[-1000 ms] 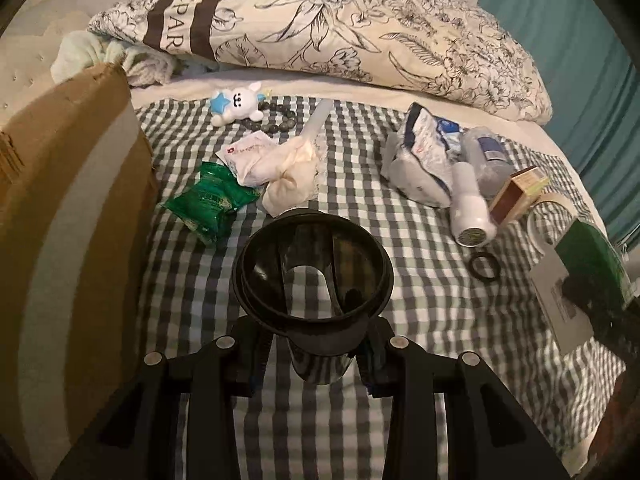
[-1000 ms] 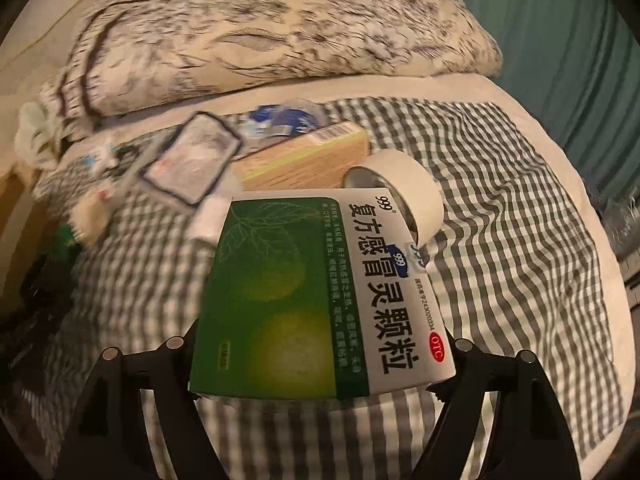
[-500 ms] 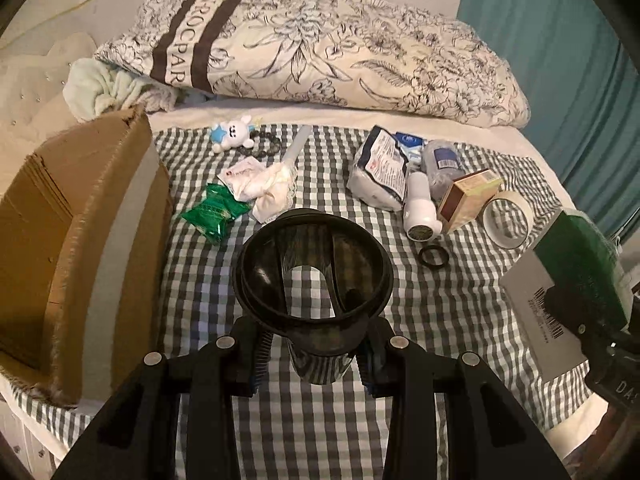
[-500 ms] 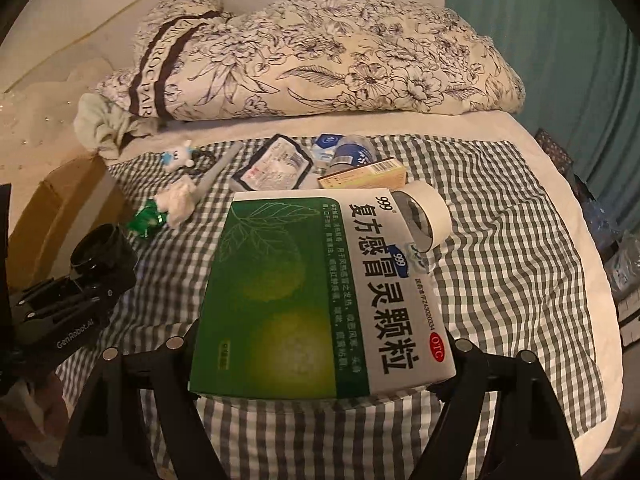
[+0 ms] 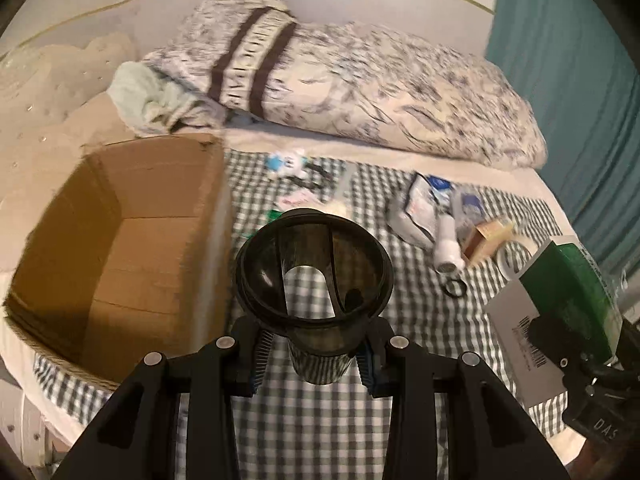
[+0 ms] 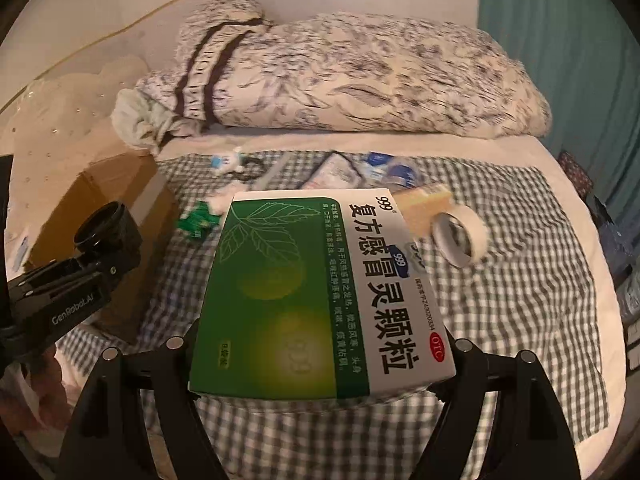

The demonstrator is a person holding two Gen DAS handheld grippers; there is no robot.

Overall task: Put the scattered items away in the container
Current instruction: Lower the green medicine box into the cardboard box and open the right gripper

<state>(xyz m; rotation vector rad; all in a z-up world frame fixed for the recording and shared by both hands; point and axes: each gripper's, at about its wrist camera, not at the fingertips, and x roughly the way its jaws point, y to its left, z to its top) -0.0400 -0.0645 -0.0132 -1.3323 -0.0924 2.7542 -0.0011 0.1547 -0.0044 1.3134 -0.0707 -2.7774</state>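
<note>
Floral duvet bunched at head of bed, pale green cloth tucked beside it. Checked sheet covers mattress. Teal curtain at right.

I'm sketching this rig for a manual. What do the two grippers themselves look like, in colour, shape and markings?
Both are matte black plastic. The left gripper has two angular, branching fingers with round silver screw heads and blue ribbed pads. Seen from the right wrist, its body carries white "GenRobot.AI" lettering. The right gripper has the same black forked fingers and silver screws. No cables or sleeves are visible.
</note>
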